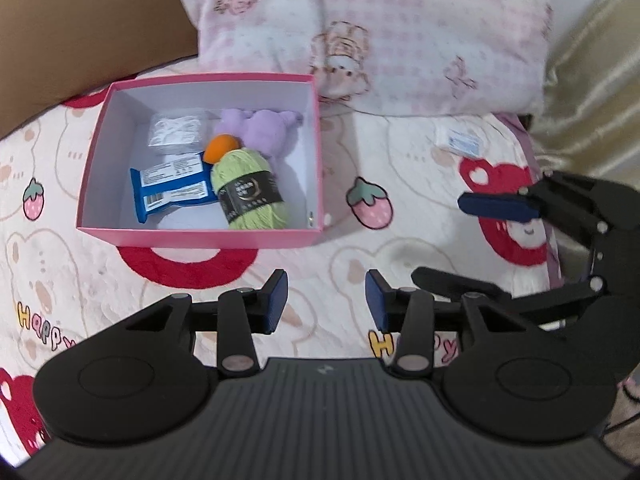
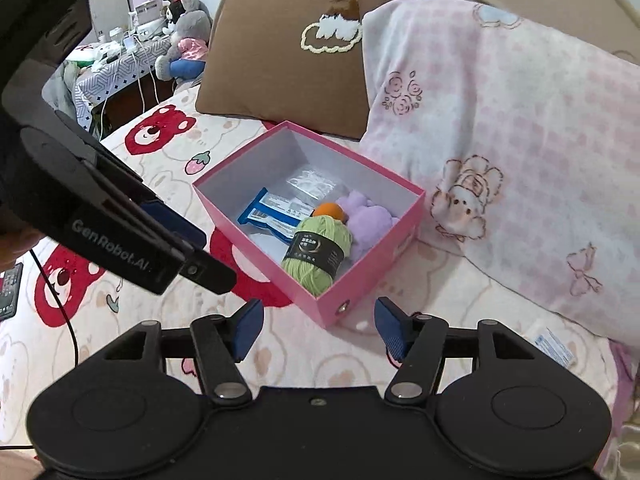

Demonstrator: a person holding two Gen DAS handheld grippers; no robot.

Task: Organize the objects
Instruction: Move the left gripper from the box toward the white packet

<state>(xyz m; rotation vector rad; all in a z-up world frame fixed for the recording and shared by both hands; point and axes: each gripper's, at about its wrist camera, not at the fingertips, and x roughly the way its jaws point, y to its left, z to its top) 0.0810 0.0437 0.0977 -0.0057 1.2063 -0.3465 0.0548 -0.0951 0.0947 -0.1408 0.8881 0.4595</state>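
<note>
Both the left gripper [image 1: 326, 300] and right gripper [image 2: 318, 330] are sitting wide and empty. The small packet [image 2: 554, 346] at lower right is looking light, flat, probably crinkly, so pinching an edge seems best before moving it to the pink box [image 2: 360, 300].

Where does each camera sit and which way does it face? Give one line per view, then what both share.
Left wrist: rides the left tool, looks forward and down at the pink box on the bedspread; own open fingers show, with the right tool at right.
Right wrist: rides the right tool, looks across the bed toward the brown pillow; own open fingers show, left tool at left.
Shared: box, green yarn, pink blanket.
</note>
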